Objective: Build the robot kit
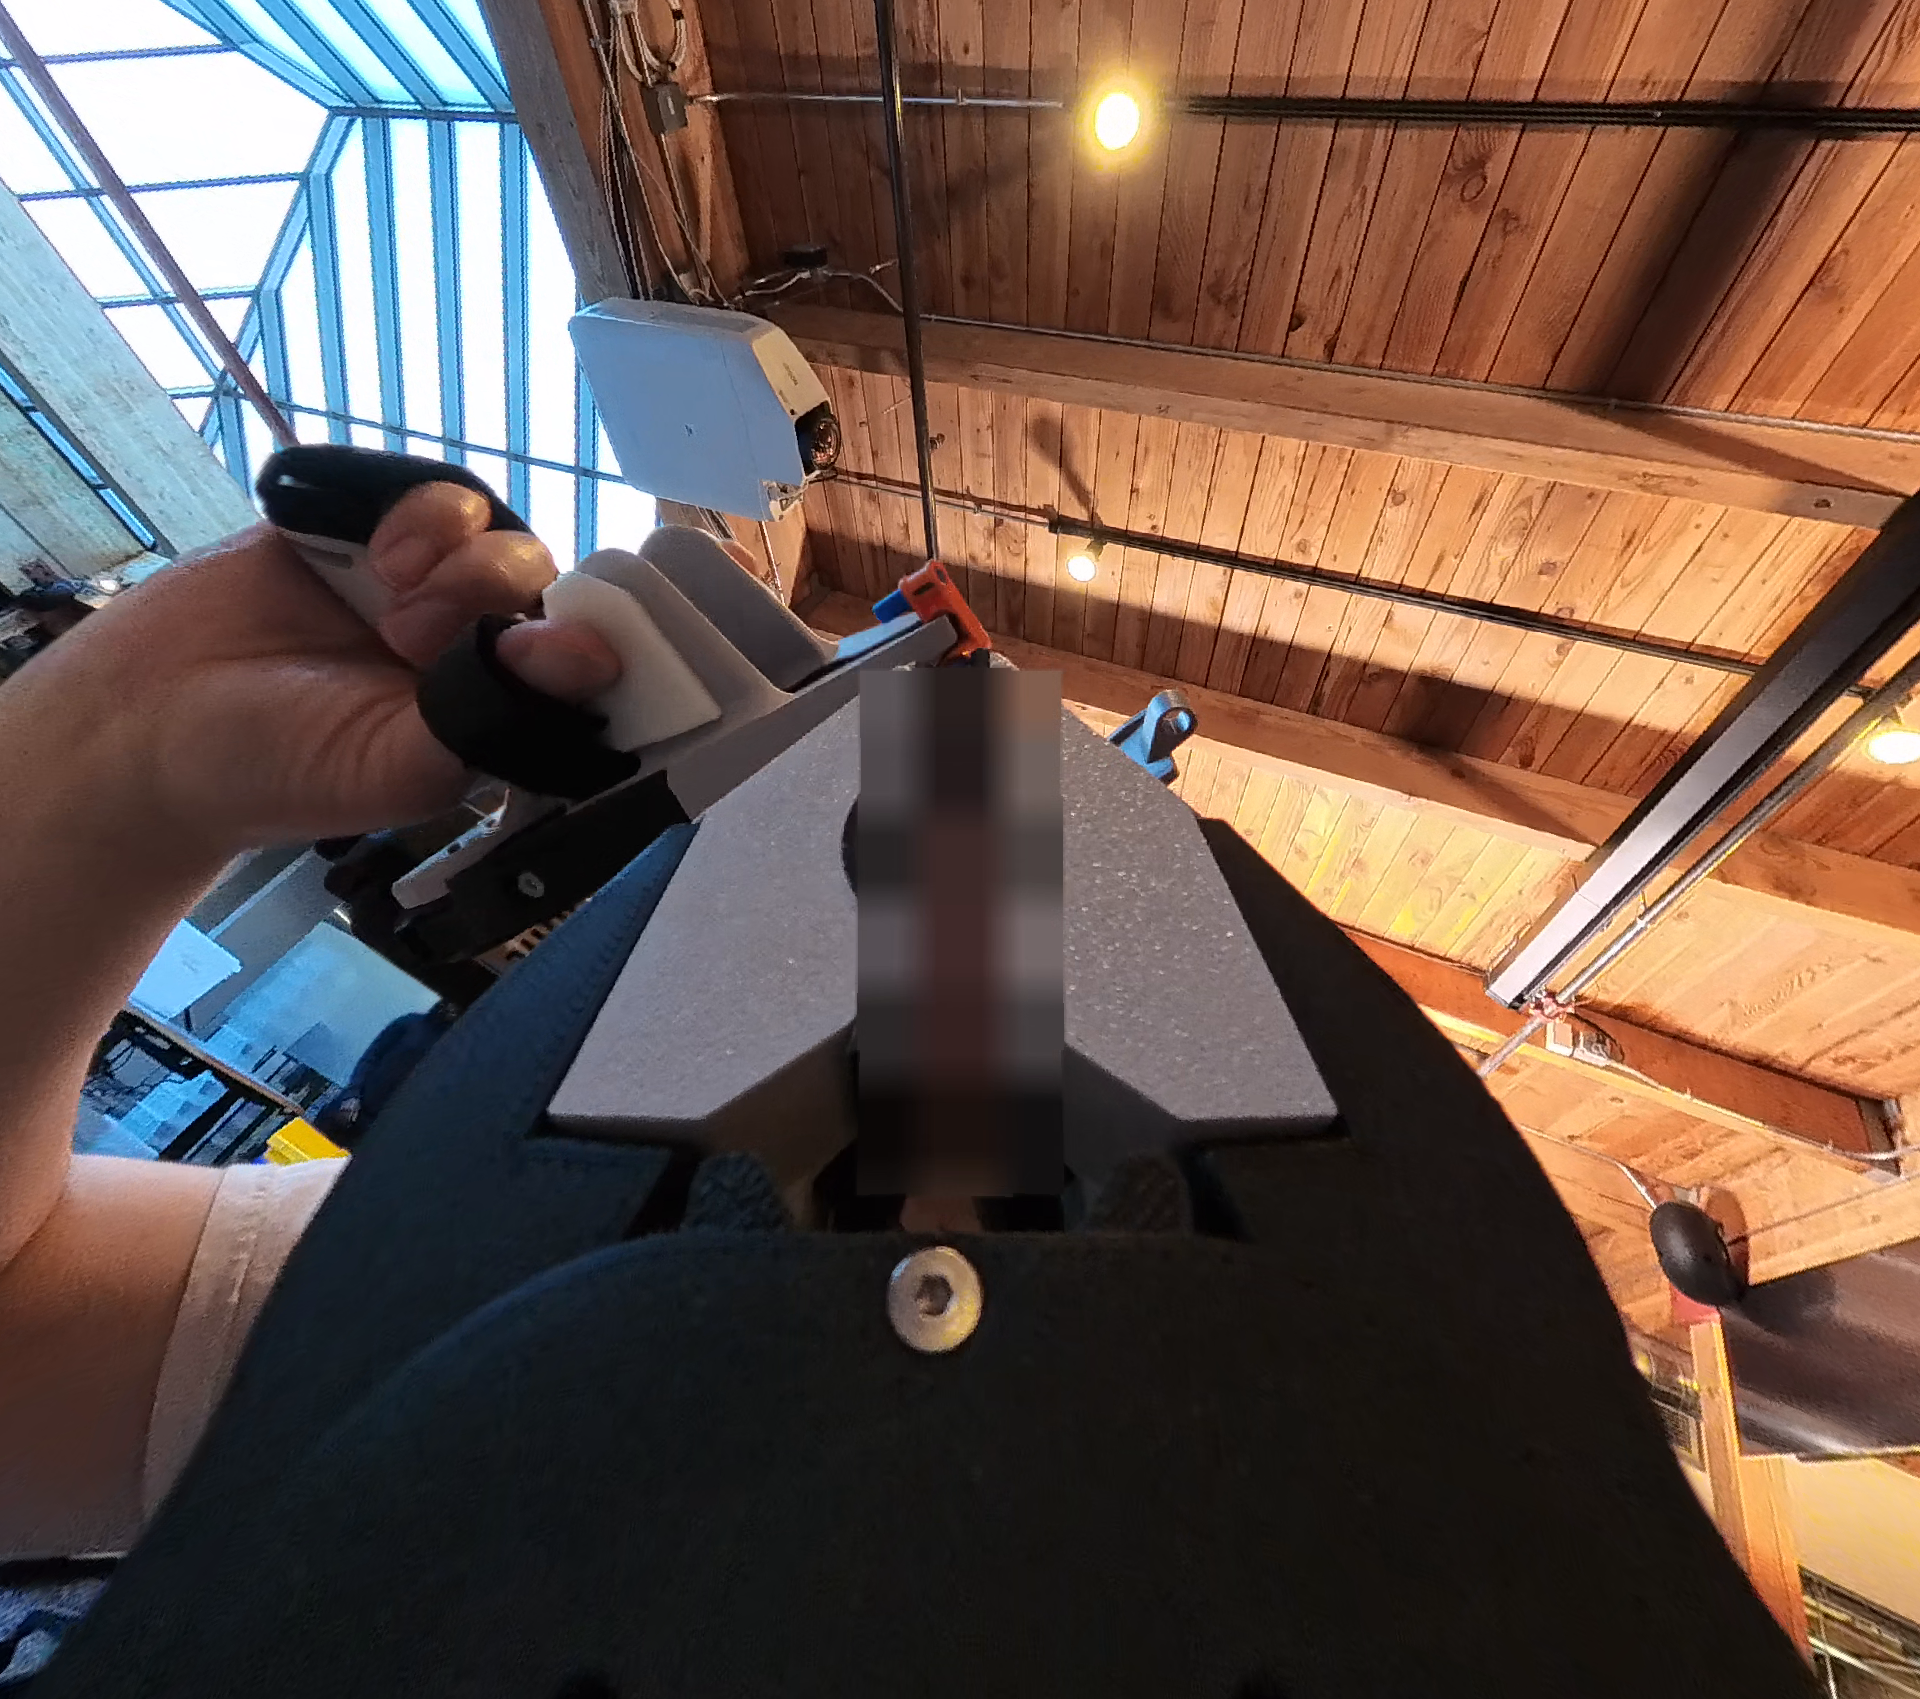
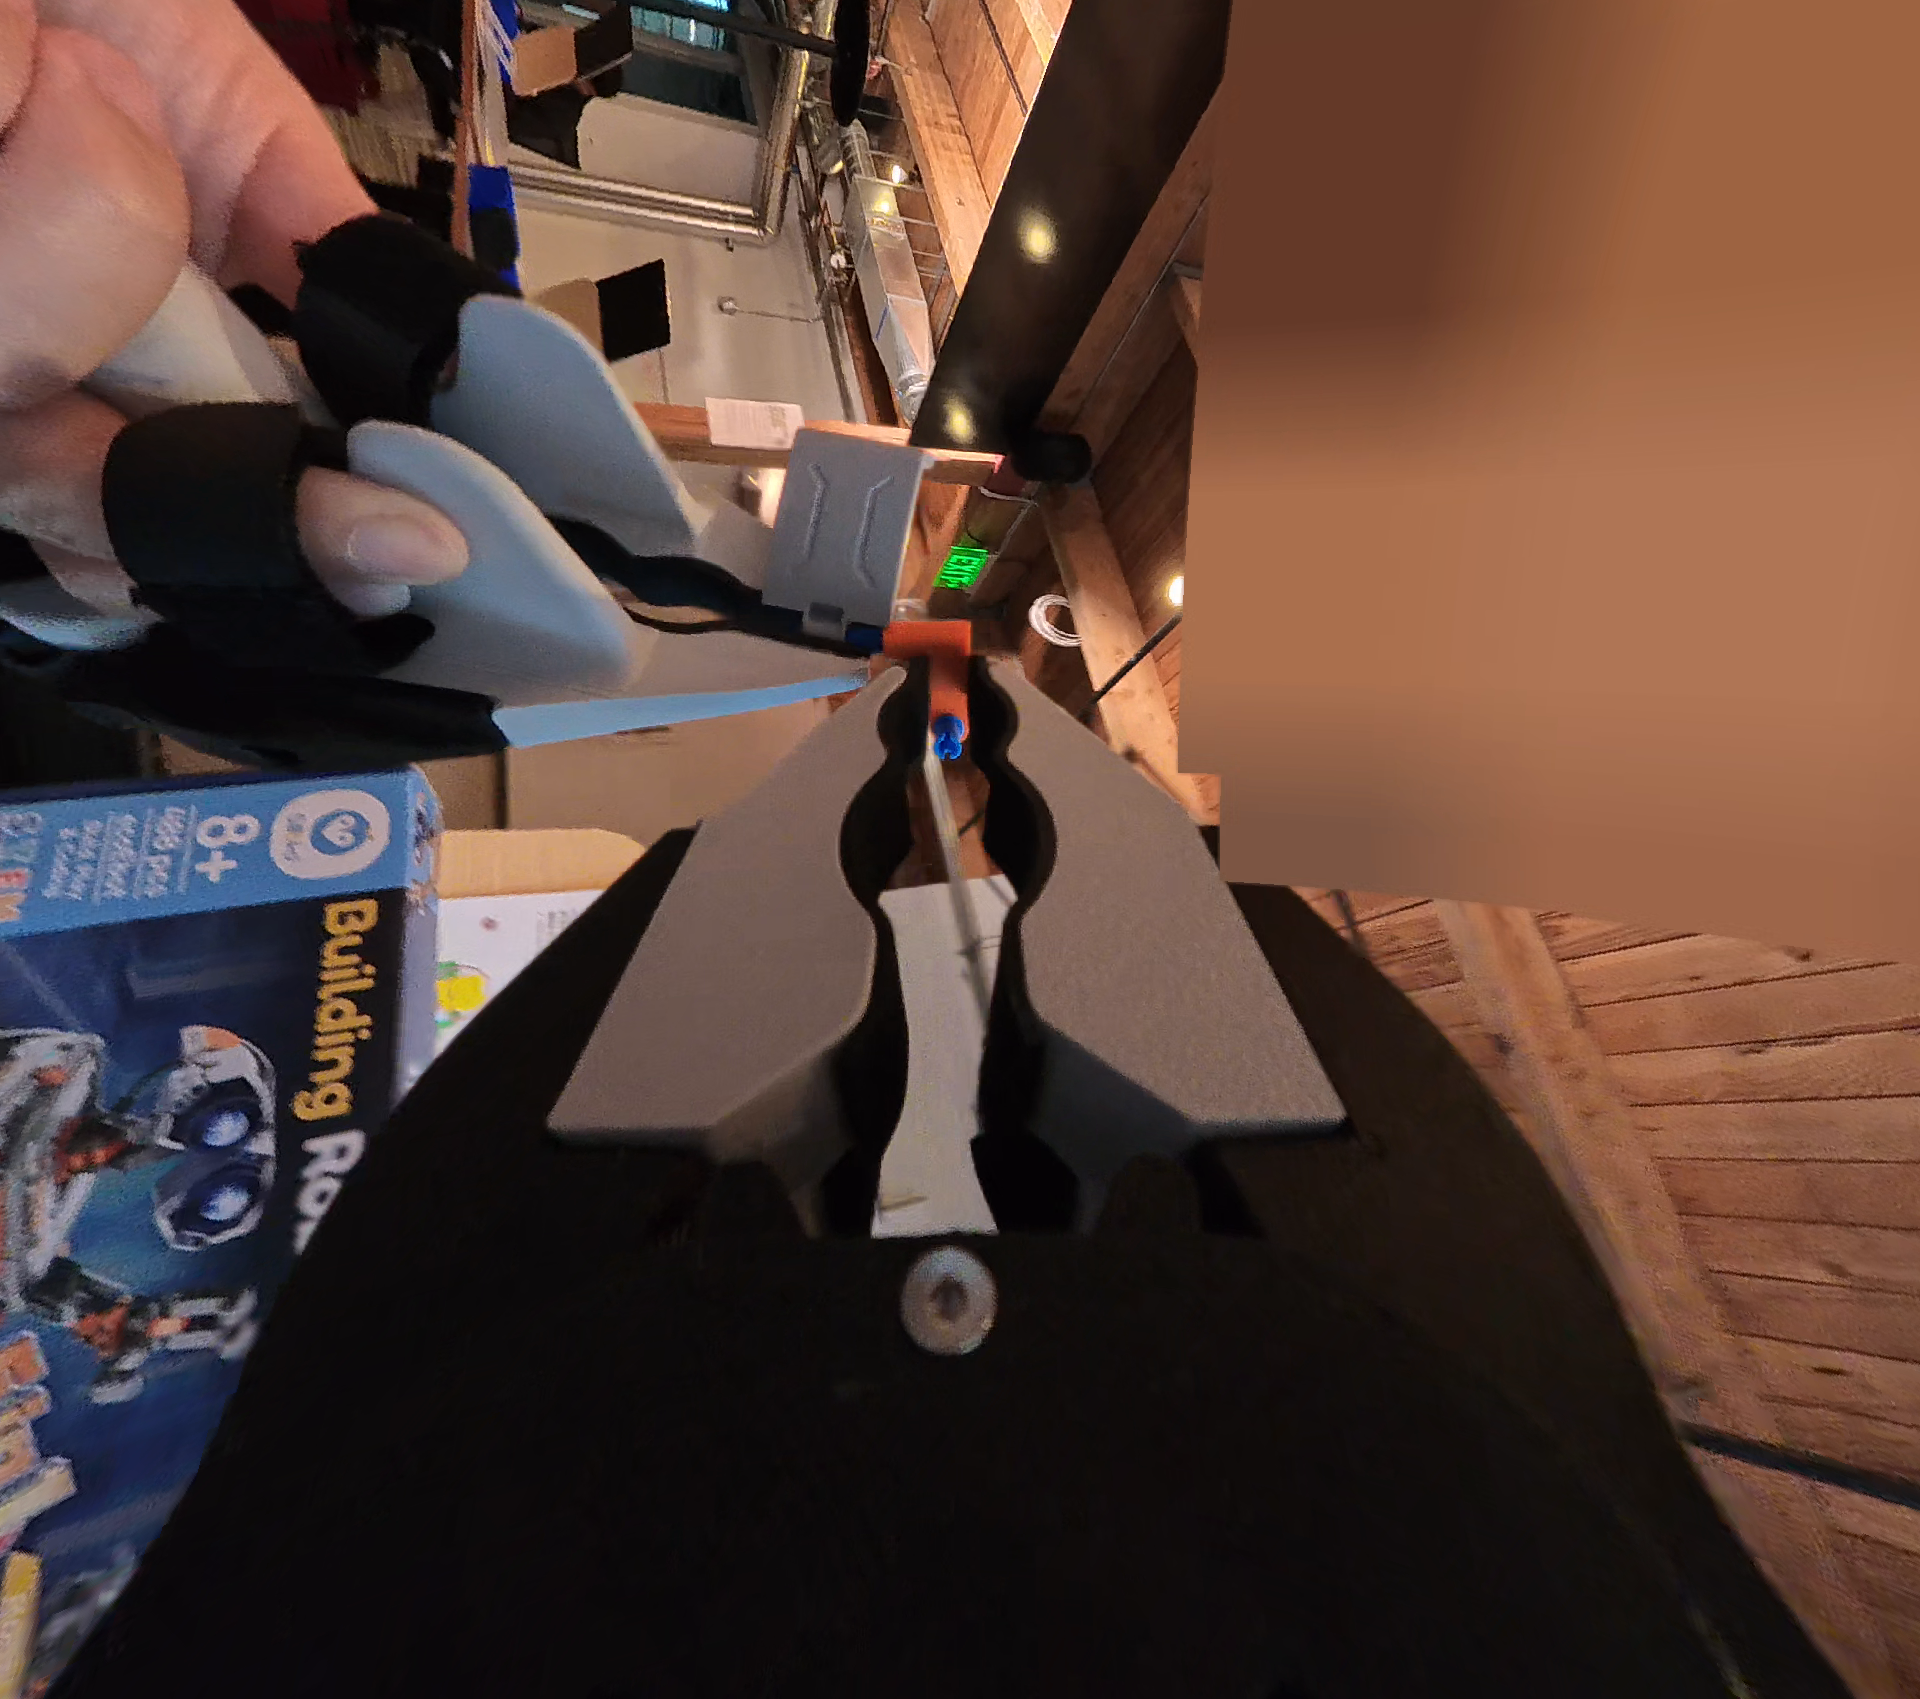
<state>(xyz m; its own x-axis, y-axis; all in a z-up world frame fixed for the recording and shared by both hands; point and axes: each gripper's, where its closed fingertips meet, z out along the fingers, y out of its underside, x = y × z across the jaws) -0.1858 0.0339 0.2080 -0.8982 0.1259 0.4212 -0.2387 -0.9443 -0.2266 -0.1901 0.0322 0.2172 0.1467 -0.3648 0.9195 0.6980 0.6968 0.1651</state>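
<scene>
Right tool: grey fingers drawn in narrow, tips nearly meeting on a small orange piece; a blue peg and a thin grey rod lie in the slot between the fingers.
Orange piece: sits at the right tool's fingertips, and the tip of the left tool meets it from the left side.
Left tool in its own view: points up toward the ceiling; a mosaic patch covers the gap between its fingers, so I cannot tell how wide it stands or whether it grips anything.
Orange piece from the left view: shows just above the patch, with a blue bit beside it, touching the tip of the other tool.
Hands: a bare hand with black finger straps grips the right tool's handle; another hand grips the left tool's handle likewise.
Surroundings: wooden plank ceiling with lamps, a skylight, a white box-shaped device on a beam; a blue toy box at lower left of the right view.
</scene>
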